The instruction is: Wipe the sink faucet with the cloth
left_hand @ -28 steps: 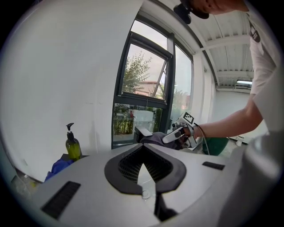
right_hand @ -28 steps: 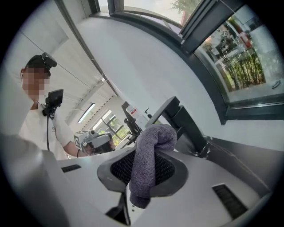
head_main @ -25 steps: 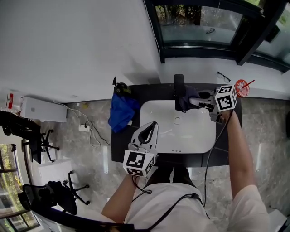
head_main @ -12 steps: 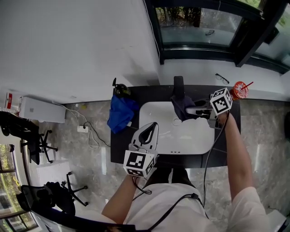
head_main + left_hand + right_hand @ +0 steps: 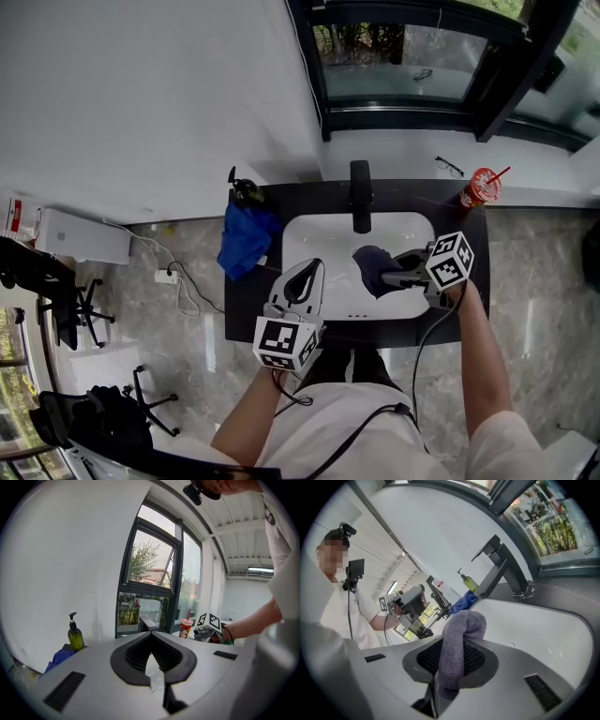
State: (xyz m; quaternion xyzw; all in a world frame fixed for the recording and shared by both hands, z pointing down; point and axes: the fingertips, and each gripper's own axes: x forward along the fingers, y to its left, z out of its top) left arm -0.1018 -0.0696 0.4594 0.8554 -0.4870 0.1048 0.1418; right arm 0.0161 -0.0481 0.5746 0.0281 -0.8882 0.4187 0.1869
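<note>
Head view: right gripper [image 5: 398,272] clamps the grey cloth [image 5: 372,266] over the sink [image 5: 312,236], apart from the faucet [image 5: 360,195]; left gripper [image 5: 302,281] jaws together, empty.

Counts: left gripper [image 5: 312,269] + right gripper [image 5: 392,275] = 2; faucet [image 5: 360,195] x1; sink [image 5: 298,234] x1; grey cloth [image 5: 371,264] x1; blue rag [image 5: 242,239] x1; soap btl [image 5: 246,192] x1; cup [image 5: 477,187] x1.

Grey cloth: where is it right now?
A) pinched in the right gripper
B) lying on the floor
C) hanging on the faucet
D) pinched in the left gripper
A: the right gripper has its jaws clamped on the grey cloth, over the sink and apart from the faucet; the left gripper has its jaws together with nothing between them.
</note>
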